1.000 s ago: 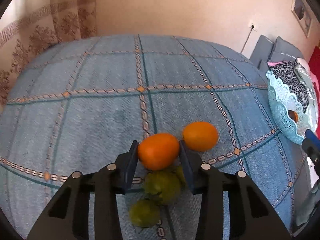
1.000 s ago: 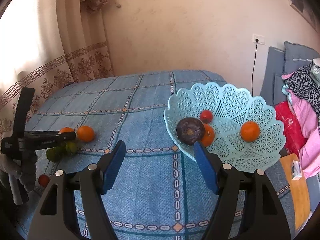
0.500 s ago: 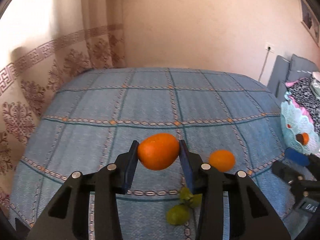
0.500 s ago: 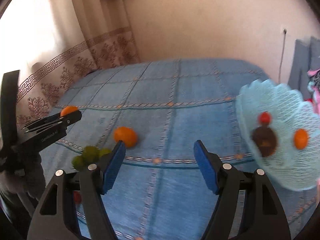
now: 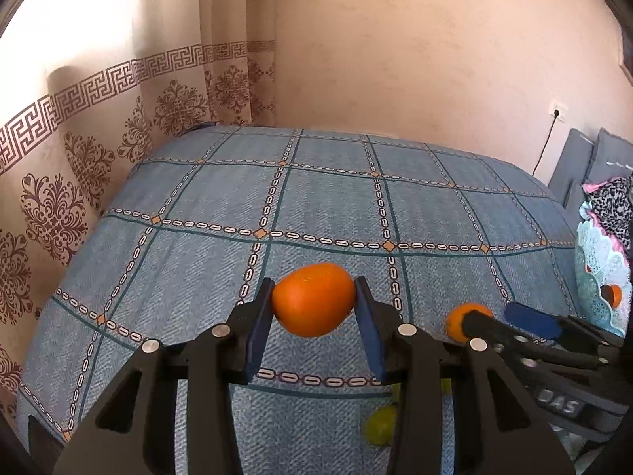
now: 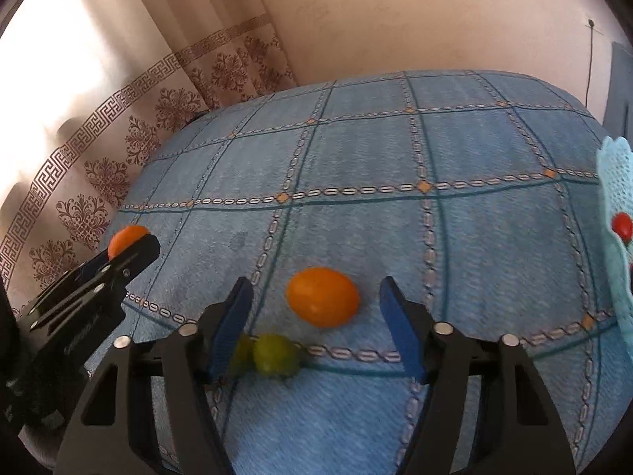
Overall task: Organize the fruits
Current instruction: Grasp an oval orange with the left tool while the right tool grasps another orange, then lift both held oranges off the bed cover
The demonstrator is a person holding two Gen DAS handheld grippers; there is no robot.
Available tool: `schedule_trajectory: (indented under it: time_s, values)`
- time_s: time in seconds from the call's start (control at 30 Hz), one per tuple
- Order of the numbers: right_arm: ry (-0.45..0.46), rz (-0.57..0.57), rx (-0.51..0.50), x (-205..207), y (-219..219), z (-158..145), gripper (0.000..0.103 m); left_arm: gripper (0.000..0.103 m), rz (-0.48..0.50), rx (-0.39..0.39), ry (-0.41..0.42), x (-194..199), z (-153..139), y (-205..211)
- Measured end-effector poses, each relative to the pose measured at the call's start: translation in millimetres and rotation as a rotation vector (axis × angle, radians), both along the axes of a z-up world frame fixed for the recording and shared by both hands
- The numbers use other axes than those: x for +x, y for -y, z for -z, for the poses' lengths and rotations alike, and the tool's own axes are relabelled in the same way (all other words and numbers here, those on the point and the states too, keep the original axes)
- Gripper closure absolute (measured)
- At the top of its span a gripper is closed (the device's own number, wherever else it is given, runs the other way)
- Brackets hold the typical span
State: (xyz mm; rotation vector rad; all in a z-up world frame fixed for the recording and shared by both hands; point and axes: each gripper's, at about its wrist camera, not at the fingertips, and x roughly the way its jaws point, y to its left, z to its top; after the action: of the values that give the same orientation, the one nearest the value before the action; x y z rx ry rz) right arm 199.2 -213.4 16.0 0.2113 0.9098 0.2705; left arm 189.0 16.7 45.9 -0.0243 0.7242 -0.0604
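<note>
The left tool [image 5: 314,308] is clamped on an orange [image 5: 313,304], its blue pads pressing the fruit from both sides and holding it clear above the blue patterned bedspread [image 5: 324,202]. In the right wrist view this same fruit shows as an orange sliver behind the black tip of the left tool at the left edge.

The right tool [image 6: 316,312] has its jaws apart; they have just been closing in, with a second orange [image 6: 322,297] lying on the bedspread between them, and neither pad touches it. Just below that fruit, close to the tool's left pad, sits a cluster of green fruits [image 6: 273,354], slightly blurred.

The pale blue lace-patterned basket [image 5: 601,273] stands at the right edge of the bed; a small red fruit [image 6: 622,225] is seen inside it.

Writing: the side of the right tool carries pale lettering that reads roughly "DAS" in the left wrist view, partly cut off. Lettering on the left tool's side is too blurred to read.
</note>
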Motion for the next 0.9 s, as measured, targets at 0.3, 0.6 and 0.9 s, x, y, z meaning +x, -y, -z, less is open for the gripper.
schedule_trajectory:
  time_s: [0.3, 0.6, 0.9]
  values:
    - [-0.042, 0.026, -0.059, 13, -7, 21, 0.049, 0.062, -0.013, -0.014, -0.010, 1, 2, -3]
    - [-0.014, 0.014, -0.103, 9, -11, 21, 0.060, 0.062, -0.004, -0.017, -0.015, 1, 4, -1]
    - [0.037, 0.033, -0.090, -6, 4, 3, 0.059, 0.062, 0.004, -0.024, -0.008, -1, 2, 0]
